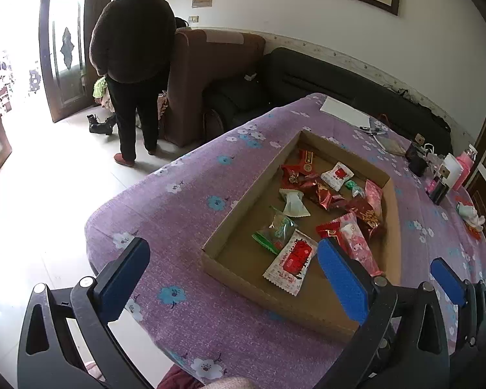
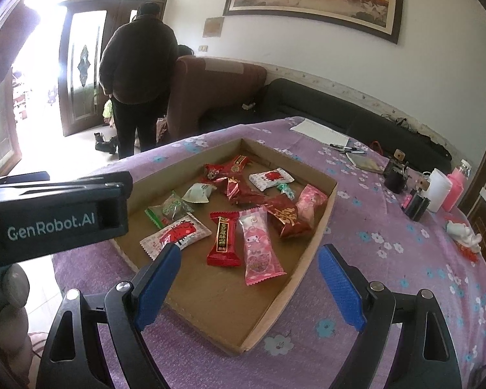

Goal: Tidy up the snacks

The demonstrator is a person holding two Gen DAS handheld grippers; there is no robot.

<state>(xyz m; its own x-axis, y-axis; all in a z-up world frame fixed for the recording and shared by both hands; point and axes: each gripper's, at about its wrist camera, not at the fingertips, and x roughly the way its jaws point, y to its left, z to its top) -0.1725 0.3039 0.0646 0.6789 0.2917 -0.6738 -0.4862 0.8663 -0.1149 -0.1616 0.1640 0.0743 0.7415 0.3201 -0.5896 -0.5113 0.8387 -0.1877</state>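
a shallow brown cardboard tray (image 2: 324, 209) lies on a table under a purple cloth with blue and white flowers (image 2: 388, 253); the cloth's rounded edge drops to the pale tiled floor (image 1: 48, 201) on the left, where there is open room up to a person in dark clothes (image 1: 134, 61) standing with their back turned by a brown armchair (image 1: 210, 74). the tray's near half is bare cardboard, its near corner pointing toward the right gripper (image 2: 249, 287), whose blue-padded jaws stand wide and empty above that bare part. the left gripper (image 1: 233, 278) hangs over the tray's left rim, jaws also wide, nothing between them.

the wrapped snacks lie loose in the tray's far half: a pink packet with a cartoon rabbit (image 2: 259, 246), a red packet with gold characters (image 2: 223, 243), a white and red packet (image 2: 176, 233), a green-edged clear packet (image 2: 168, 210), others red or white. their print is too small to read. the left gripper's body reads "genrobot.ai" in the right wrist view.
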